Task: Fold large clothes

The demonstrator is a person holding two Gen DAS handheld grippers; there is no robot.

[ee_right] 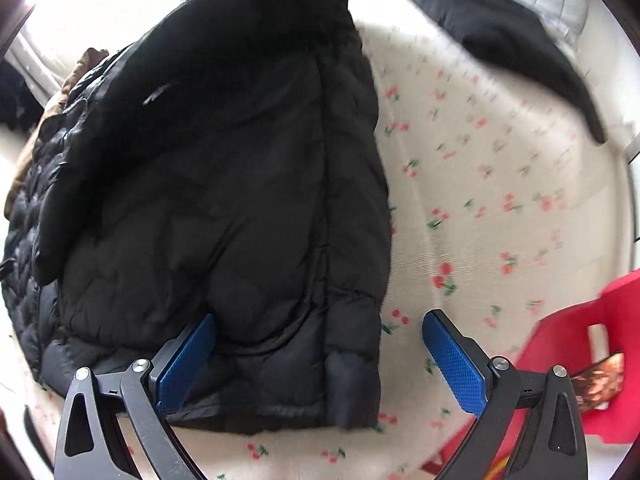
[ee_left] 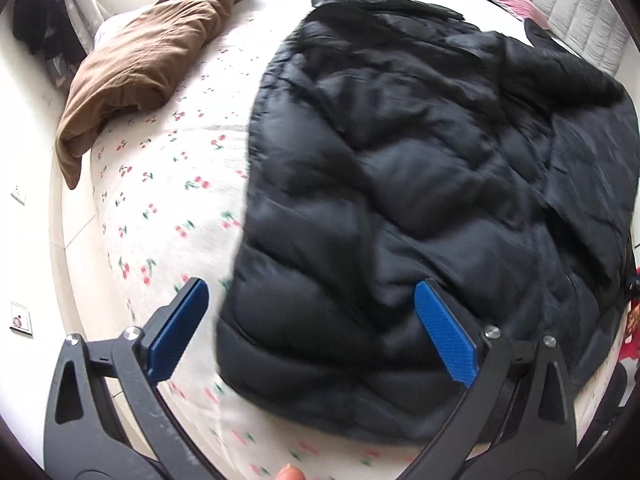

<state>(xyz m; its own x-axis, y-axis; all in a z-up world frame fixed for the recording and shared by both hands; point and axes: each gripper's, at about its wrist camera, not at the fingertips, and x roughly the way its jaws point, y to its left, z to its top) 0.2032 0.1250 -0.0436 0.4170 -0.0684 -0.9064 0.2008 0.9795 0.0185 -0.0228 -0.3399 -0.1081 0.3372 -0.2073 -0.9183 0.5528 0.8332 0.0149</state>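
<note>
Black jacket (ee_left: 420, 184) spread on the bed (ee_left: 168, 208), hem edge straddled by both wide-spread hand-held grippers, left (ee_left: 312, 328), right (ee_right: 320, 356), bare sheet seen alongside.

Both wrist cams look down, close, over bed; shared: black puffer jacket (ee_left: 420, 184) (ee_right: 224, 208), left cam nearer its left hem.

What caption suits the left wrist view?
Open left gripper poised over black puffer jacket on cherry-print bedsheet.

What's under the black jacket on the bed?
The jacket lies on a cherry-print sheet, which shows all around it. Anything else beneath it is covered and cannot be seen.
</note>
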